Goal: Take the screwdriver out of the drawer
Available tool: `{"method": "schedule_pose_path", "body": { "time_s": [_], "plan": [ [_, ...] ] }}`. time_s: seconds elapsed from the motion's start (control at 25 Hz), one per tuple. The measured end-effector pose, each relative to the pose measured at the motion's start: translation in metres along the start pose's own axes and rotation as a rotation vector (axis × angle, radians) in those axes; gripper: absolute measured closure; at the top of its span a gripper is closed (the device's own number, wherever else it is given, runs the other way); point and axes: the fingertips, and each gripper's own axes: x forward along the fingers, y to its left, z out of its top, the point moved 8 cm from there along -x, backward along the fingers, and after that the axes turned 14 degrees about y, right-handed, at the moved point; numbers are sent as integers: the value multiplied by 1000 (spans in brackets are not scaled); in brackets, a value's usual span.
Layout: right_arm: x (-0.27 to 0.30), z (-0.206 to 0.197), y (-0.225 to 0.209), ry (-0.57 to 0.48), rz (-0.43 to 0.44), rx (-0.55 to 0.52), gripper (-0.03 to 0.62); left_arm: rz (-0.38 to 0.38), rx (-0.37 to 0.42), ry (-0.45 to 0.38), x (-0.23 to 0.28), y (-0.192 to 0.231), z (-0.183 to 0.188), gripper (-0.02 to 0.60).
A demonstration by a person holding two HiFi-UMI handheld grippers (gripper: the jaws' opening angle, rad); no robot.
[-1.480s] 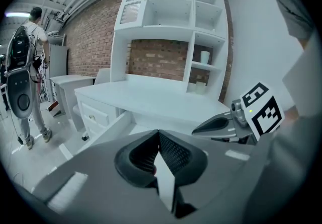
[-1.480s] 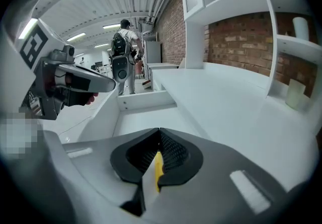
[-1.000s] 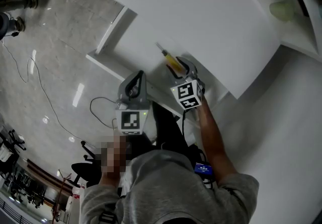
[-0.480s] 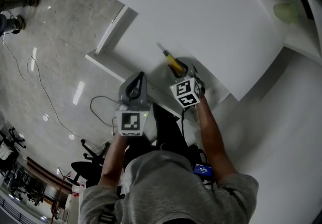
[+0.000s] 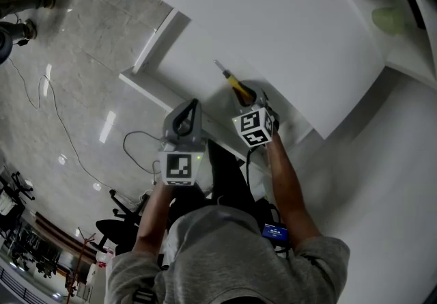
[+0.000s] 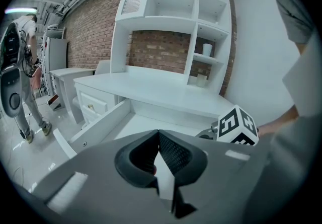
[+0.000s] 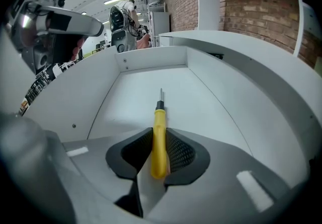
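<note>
A screwdriver [image 5: 231, 81] with a yellow handle and a thin metal tip lies in the open white drawer [image 5: 146, 82], tip pointing away from me. My right gripper [image 5: 248, 96] is down inside the drawer at the handle's near end. In the right gripper view the yellow handle [image 7: 159, 137] sits between the two dark pads, which touch it on both sides as the jaws are closing; the right gripper [image 7: 159, 156] points steeply down. My left gripper [image 5: 186, 113] hangs at the drawer's front edge, left of the right one, and the left gripper [image 6: 158, 156] is shut with nothing in it.
The white desk top [image 5: 293, 16] overhangs the drawer's back. White shelves [image 6: 173, 14] with a cup [image 6: 207, 49] rise behind the desk. A cable [image 5: 65, 135] trails over the glossy floor, and a person's feet [image 5: 24, 16] stand at the far left.
My right gripper has sunk a little onto the screwdriver's handle and its jaws have drawn in around it. The left gripper has stayed where it was.
</note>
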Motion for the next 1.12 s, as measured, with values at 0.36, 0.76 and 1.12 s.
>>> {"method": "schedule_pose_path", "body": {
  "time_s": [0.36, 0.76, 1.12],
  "plan": [
    [-12, 1, 6, -38, 15, 1, 513, 9, 41, -21, -9, -3, 5, 569],
    [-66, 15, 18, -110, -13, -23, 513, 5, 72, -82, -45, -17, 30, 569],
    [-139, 18, 31, -199, -73, -6, 513, -38, 122, -140, -89, -47, 55, 569]
  ]
}}
